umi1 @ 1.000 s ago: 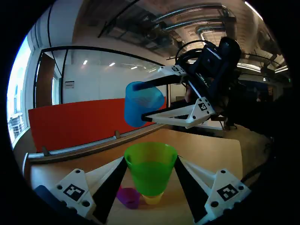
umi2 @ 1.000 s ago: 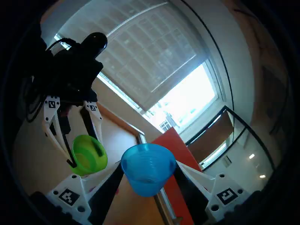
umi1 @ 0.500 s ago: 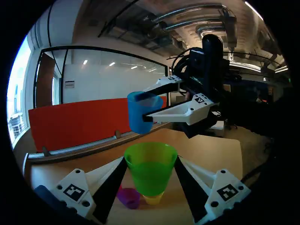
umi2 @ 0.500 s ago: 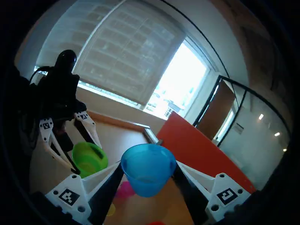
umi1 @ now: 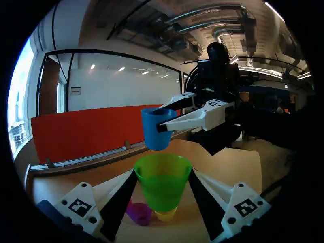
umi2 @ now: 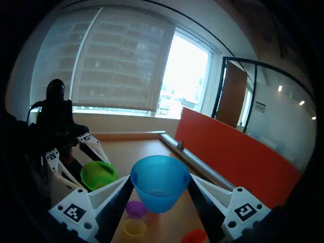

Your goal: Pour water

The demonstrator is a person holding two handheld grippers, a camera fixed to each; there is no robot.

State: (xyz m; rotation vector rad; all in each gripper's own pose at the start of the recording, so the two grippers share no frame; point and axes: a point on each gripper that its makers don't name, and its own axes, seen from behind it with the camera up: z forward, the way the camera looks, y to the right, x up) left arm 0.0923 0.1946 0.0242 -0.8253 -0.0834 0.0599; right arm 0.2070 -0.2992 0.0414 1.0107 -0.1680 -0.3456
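1. Wooden table (umi1: 231, 162) lies under both grippers. Along its far edge runs an orange partition (umi1: 77, 129), with a glass wall (umi1: 121, 87) behind it and pipes (umi1: 202, 20) crossing the ceiling.
2. The left gripper view shows a purple cup (umi1: 139, 212) and a yellow cup (umi1: 166, 214) side by side on the table. The right gripper view adds, at left, a window with a lowered blind (umi2: 117, 77) and, at the lower edge, a red cup (umi2: 193, 236).
3. Left gripper (umi1: 162, 175): its 2 fingers press on opposite sides of the green cup (umi1: 163, 190), held upright above the table.
4. Right gripper (umi2: 160, 180): its 2 fingers clamp the blue cup (umi2: 160, 194), also upright. In the left gripper view, this cup hangs just above the green cup's rim, not touching it. The water level in either cup cannot be told.
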